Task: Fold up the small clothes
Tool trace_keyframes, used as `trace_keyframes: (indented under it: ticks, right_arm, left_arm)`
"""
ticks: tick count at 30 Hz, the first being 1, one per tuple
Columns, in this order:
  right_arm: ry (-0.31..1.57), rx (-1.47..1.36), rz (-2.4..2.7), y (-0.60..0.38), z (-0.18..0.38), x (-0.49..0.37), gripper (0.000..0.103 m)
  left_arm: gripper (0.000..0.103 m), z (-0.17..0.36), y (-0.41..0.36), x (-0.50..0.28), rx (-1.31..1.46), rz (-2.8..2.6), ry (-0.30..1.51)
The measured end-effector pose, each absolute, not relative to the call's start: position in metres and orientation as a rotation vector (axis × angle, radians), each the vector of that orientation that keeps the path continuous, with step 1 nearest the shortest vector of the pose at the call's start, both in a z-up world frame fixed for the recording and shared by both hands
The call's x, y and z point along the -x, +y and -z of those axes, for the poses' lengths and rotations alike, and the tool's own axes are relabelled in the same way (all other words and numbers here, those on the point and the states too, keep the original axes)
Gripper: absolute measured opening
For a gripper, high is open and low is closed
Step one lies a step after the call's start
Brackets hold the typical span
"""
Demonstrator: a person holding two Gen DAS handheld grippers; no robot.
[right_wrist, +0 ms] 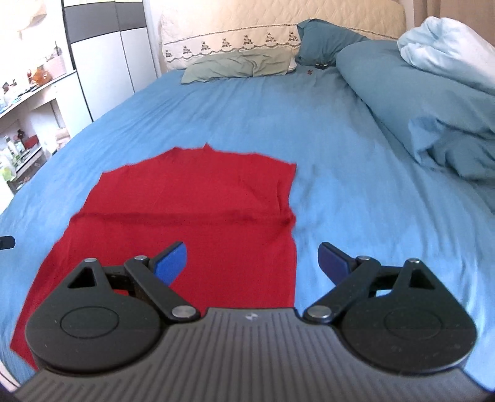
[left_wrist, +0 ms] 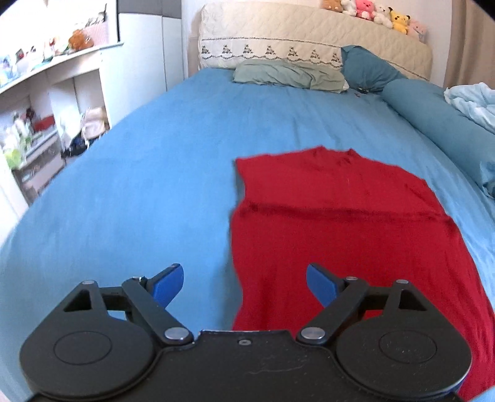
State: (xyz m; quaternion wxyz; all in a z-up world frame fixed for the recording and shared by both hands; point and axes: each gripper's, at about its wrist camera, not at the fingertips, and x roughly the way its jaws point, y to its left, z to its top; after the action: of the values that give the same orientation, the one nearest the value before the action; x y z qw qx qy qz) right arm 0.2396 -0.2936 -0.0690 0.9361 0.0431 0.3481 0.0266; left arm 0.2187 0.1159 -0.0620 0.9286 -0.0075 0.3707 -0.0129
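Observation:
A red garment (left_wrist: pixel 340 216) lies flat on the blue bedsheet (left_wrist: pixel 139 185), with a crease line running across its middle. It also shows in the right wrist view (right_wrist: pixel 198 210). My left gripper (left_wrist: pixel 244 286) is open and empty, hovering over the garment's near left edge. My right gripper (right_wrist: pixel 252 263) is open and empty, hovering over the garment's near right edge. A small dark part of the left gripper (right_wrist: pixel 6 242) shows at the left edge of the right wrist view.
Pillows (left_wrist: pixel 287 74) and a cream headboard (left_wrist: pixel 309 34) with plush toys (left_wrist: pixel 371 12) are at the far end. A rolled teal duvet (right_wrist: pixel 417 99) and a pale blanket (right_wrist: pixel 445 43) lie along the right. White shelves (left_wrist: pixel 46 102) stand left of the bed.

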Motion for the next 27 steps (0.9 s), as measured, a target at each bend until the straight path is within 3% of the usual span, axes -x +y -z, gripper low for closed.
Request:
trace_keyframes:
  ticks: [12, 14, 18, 23, 27]
  right_arm:
    - [0.718, -0.099, -0.039, -0.282, 0.102, -0.139, 0.103]
    - [0.739, -0.097, -0.030, -0.281, 0.109, -0.127, 0.103]
    - [0.755, -0.060, 0.029, -0.274, 0.124, -0.106, 0.102]
    - [0.813, -0.092, 0.052, -0.264, 0.146, -0.096, 0.091]
    - [0.847, -0.063, 0.081, -0.257, 0.157, -0.097, 0.087]
  left_arm:
    - [0.085, 0.092, 0.118, -0.132, 0.069, 0.084, 0.736]
    - [0.073, 0.098, 0.123, -0.122, 0.105, 0.081, 0.765]
    - [0.070, 0.112, 0.131, -0.106, 0.155, 0.061, 0.817]
    - [0.056, 0.131, 0.142, -0.097, 0.269, 0.023, 0.837]
    - [0.055, 0.136, 0.140, -0.097, 0.259, 0.029, 0.844]
